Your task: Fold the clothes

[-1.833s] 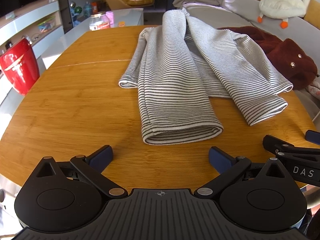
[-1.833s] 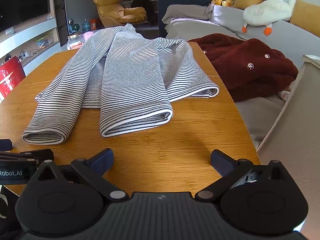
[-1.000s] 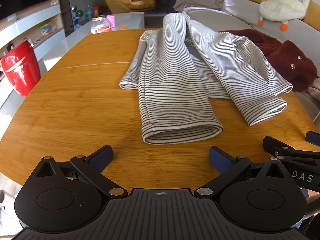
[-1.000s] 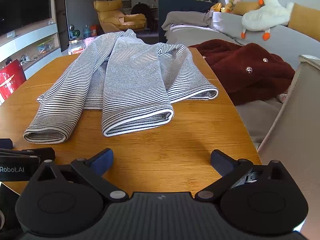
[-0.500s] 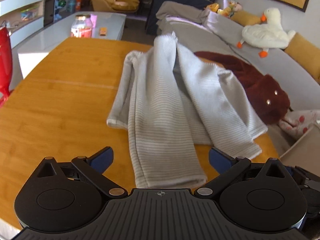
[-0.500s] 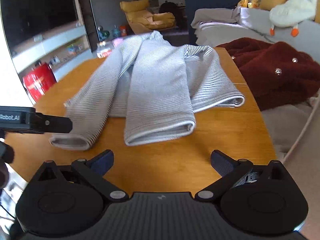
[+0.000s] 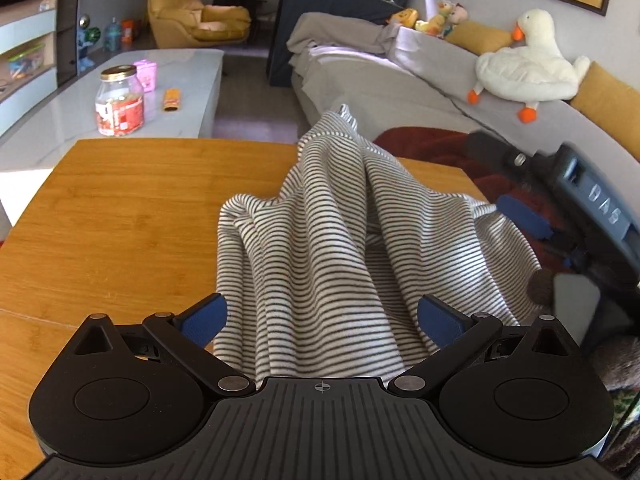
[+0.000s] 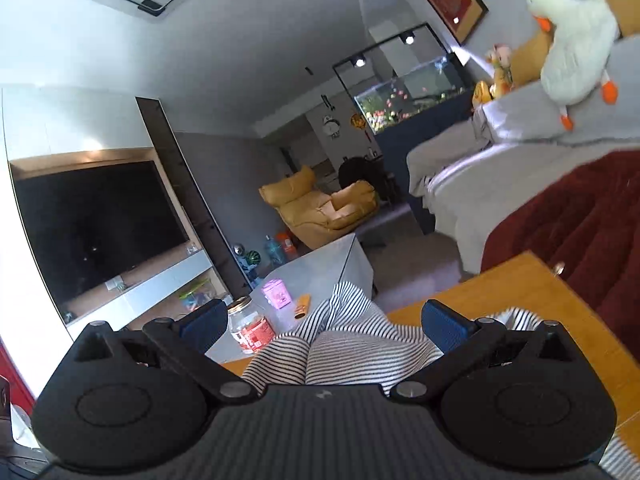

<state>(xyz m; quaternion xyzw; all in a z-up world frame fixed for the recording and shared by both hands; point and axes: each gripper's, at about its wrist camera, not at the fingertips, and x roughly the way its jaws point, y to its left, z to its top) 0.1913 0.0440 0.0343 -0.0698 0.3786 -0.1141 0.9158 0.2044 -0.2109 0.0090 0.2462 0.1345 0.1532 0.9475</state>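
Striped garment [image 7: 320, 248]: grey-and-white knit lying bunched on the wooden table [image 7: 112, 208], right of centre; its near end runs under the left gripper's body and is hidden there, its far end rises in a peak at the table's far edge.
Left gripper [image 7: 320, 316]: just above the garment's near part, blue pads spread wide on either side of the cloth, nothing pinched between them; whether the pads touch the fabric cannot be told.
Right gripper [image 8: 320, 322]: tilted up toward the ceiling, fingers wide apart with nothing held; only a strip of striped cloth [image 8: 352, 344] shows between them, the rest cut off by the gripper body.
Right gripper seen from the left view [image 7: 560, 216]: blurred, at the garment's right edge, one blue pad [image 7: 524, 216] close to the cloth; contact hard to make out.
Maroon fleece [image 7: 432, 144]: right of the table, mostly hidden behind the garment and the blurred gripper.
Glass jar [image 7: 119, 101]: on the pale low table [image 7: 188, 80] beyond the far left edge, beside a pink box [image 7: 146, 75].
Grey sofa [image 7: 380, 92]: far right, with a plush goose [image 7: 528, 68] on its back.
Yellow armchair [image 7: 192, 16]: farthest, left of centre.
Television [image 8: 96, 224]: dark screen at far left in the right view.
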